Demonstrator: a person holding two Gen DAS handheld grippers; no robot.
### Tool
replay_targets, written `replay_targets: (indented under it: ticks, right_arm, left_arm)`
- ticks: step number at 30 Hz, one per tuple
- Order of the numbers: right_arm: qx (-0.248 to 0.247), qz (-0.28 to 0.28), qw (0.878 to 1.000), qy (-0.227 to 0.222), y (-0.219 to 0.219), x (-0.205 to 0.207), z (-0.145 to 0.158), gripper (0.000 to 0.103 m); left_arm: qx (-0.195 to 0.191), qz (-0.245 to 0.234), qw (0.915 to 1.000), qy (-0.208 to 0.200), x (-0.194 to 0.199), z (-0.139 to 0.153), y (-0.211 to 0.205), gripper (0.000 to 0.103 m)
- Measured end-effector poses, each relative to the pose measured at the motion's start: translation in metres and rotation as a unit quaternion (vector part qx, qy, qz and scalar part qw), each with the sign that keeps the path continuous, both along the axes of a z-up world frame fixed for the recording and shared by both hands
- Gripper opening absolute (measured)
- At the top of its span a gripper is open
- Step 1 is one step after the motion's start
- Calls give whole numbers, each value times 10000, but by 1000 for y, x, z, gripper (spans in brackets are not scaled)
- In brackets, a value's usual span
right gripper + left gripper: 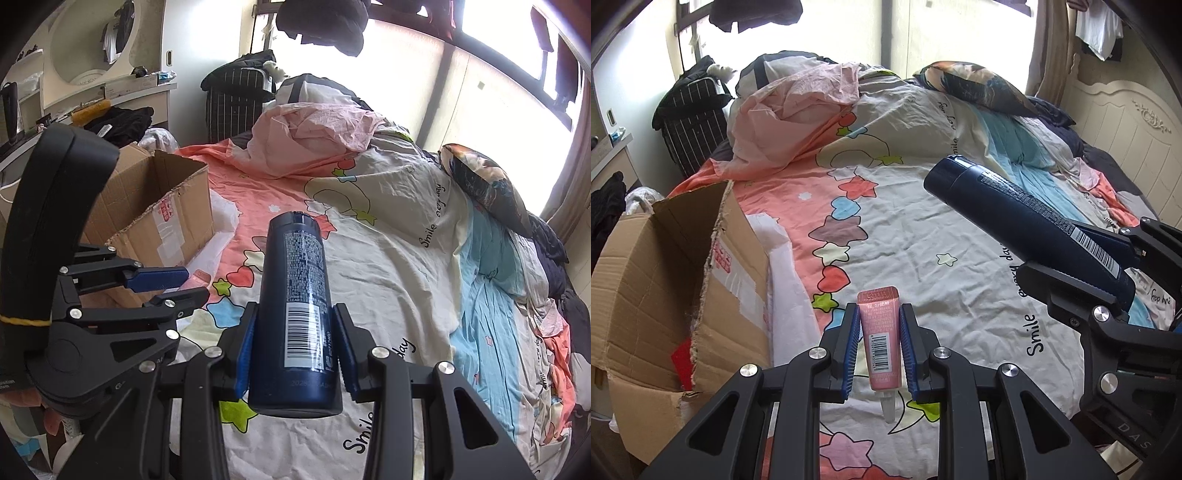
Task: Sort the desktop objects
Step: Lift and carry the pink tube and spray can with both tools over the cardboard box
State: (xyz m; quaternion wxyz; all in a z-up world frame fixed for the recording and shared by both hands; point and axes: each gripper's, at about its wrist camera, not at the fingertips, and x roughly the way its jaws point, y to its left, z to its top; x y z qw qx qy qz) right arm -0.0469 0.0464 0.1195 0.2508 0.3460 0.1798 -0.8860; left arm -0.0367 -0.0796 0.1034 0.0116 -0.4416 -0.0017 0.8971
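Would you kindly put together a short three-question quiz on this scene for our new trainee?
1. True or false: the left tongs hold the pink tube with its cap end pointing back toward the camera.
2. Which item do the right tongs grip? A) a pillow B) the dark blue bottle C) a red card
3. Fill in: the open cardboard box sits on the ____ side of the left wrist view.

Key: 1 true; 2 B; 3 left.

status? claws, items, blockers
Left claw shut on pink tube. Right claw shut on blue bottle. Box open at left, nothing blocking.
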Motion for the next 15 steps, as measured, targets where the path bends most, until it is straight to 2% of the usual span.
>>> replay_targets:
  ticks: [15]
  right_arm:
    - [-43,428,9991,31,-50,16,4,37]
  left_arm:
    - [-86,467,9985,280,32,23,-57,22]
